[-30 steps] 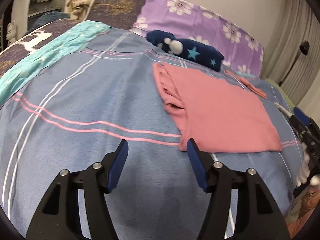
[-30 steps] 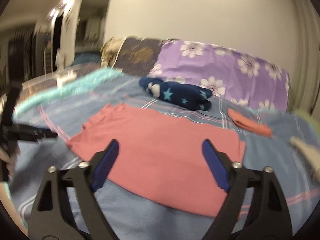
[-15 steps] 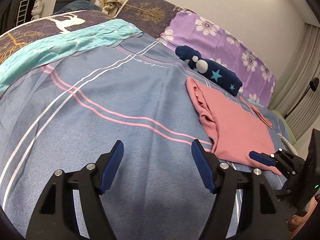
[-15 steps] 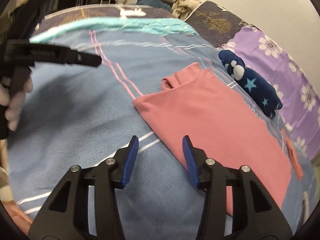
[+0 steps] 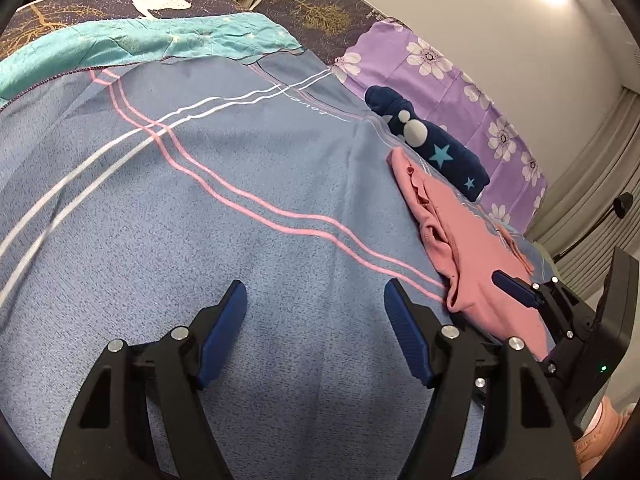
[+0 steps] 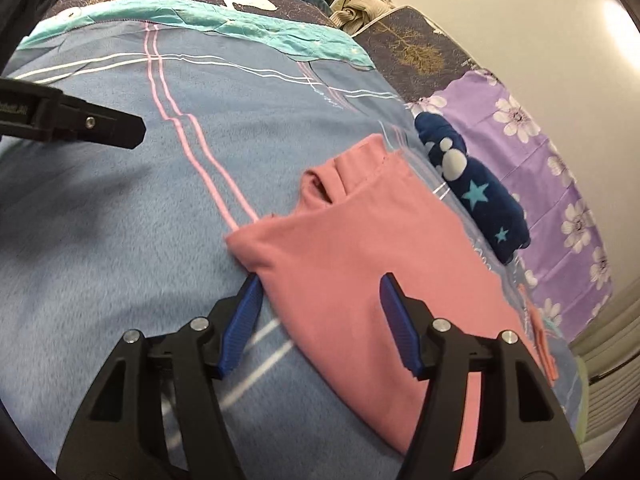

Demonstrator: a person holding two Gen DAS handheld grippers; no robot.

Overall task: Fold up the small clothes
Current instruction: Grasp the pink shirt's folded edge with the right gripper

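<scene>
A pink garment (image 6: 360, 256) lies partly folded on the blue striped blanket (image 6: 120, 240); it also shows in the left wrist view (image 5: 468, 248) at right. My right gripper (image 6: 320, 300) is open, low over the garment's near left corner, with its left finger at the cloth's edge and the cloth between the jaws. My left gripper (image 5: 316, 312) is open and empty over bare blanket (image 5: 200, 200), left of the garment. The right gripper also shows at the right edge of the left wrist view (image 5: 516, 288).
A folded navy garment with stars (image 6: 472, 192) lies behind the pink one. A small orange cloth (image 6: 540, 332) lies at the far right. A purple flowered pillow (image 6: 540, 128) and dark patterned pillows (image 5: 320, 12) line the bed's far end. A teal blanket edge (image 5: 140, 44) runs along the left.
Both grippers have swung left and lower toward the bed. The right gripper opened wider and came down onto the pink garment's near corner. The left gripper stayed open over bare blanket.
</scene>
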